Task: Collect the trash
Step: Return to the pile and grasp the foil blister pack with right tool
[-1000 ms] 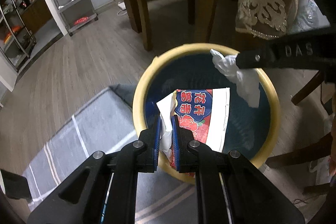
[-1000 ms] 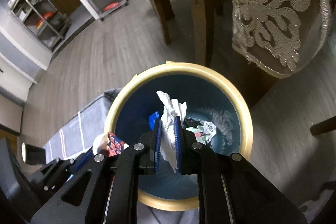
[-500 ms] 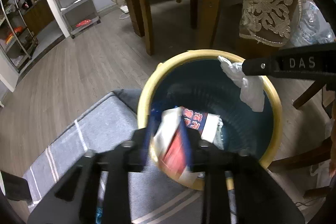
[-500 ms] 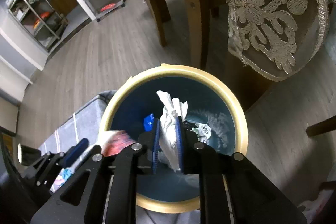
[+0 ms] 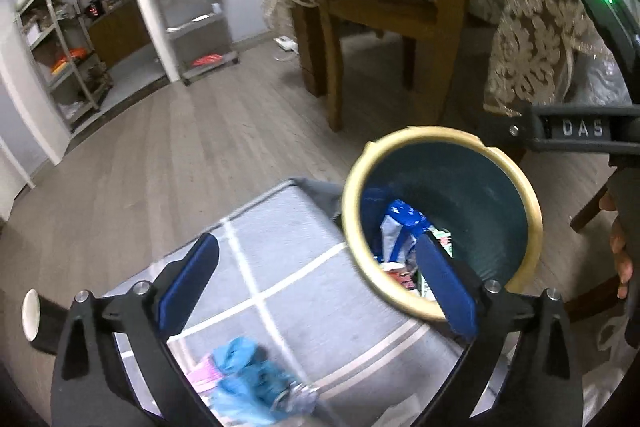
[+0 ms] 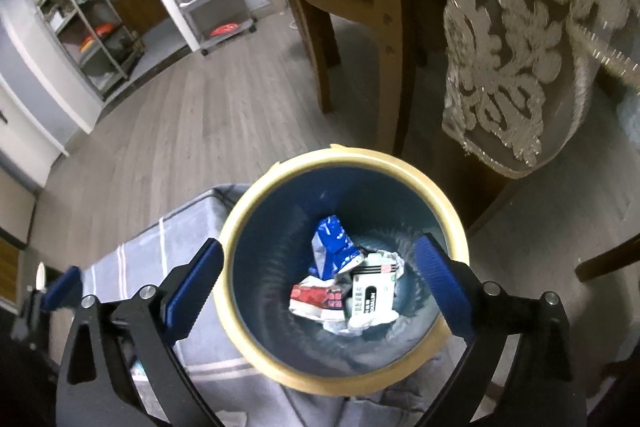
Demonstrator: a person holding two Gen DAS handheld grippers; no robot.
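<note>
Both grippers are opening, nothing between their jaws. Blue crumpled trash (image 5: 248, 379) lies on the grey mat (image 5: 320, 291) just below the left gripper (image 5: 316, 287), nearer than the right gripper (image 6: 320, 279), which hangs over the bin (image 6: 448, 203).

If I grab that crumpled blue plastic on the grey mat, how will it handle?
The crumpled blue plastic looks thin and creased, so probably floppy and very light. Its glossy folds may slip between pads. Lying loose on the grey striped mat, it would likely slide rather than roll.
</note>
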